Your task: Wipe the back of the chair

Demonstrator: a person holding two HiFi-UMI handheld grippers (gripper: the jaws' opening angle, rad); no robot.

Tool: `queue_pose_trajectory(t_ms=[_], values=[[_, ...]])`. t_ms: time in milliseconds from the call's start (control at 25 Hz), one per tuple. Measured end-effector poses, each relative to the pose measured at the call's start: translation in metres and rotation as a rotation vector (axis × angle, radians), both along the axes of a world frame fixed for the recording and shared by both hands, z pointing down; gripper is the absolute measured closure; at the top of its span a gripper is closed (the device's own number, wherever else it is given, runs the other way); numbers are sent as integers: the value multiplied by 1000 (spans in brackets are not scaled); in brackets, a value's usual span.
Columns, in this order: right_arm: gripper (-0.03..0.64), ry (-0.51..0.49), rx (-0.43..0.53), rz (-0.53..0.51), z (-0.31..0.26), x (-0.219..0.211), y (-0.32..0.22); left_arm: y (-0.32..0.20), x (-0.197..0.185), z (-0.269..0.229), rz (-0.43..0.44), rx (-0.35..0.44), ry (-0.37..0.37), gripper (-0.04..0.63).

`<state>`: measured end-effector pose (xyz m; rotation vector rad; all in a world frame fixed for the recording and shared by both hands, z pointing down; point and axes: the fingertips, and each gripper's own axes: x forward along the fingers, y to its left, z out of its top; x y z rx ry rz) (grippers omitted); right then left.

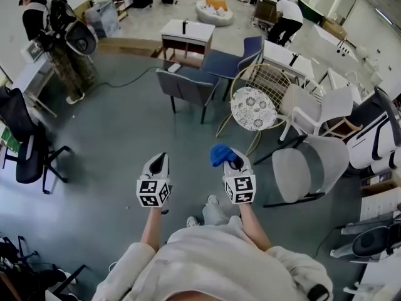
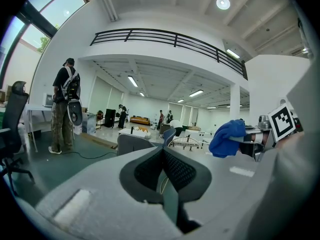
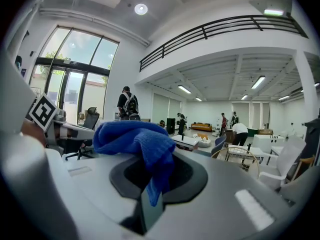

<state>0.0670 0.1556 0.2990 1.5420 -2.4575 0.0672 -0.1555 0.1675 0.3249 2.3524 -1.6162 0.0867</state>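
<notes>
Both grippers well apart from grey chair point(image 1: 309, 168), ahead-right | right gripper point(image 1: 233, 162) pinching blue cloth point(image 1: 220, 153) | left gripper point(image 1: 159, 160) closed, empty | step: approach | next: carry cloth to its back

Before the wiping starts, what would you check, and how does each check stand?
1. The blue cloth clamped in the right gripper: ok.
2. The left gripper free, jaws together on nothing: ok.
3. Cloth against a chair back: not ok; the grey chair nearby stands apart, to the right.
4. Which chair is meant: cannot tell; several stand ahead.
5. Cloth clean enough: cannot tell.
</notes>
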Motion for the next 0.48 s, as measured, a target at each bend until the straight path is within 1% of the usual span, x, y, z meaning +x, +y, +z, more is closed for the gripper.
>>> queue_pose_trajectory(t_ms=[240,480], values=[[571,-13,-18,9,14,-2,-22,-18,3,14,7,-20,-2,595],[571,-28,-27,1,22,2,-75,-70,12,14,12,-26,-15,595]])
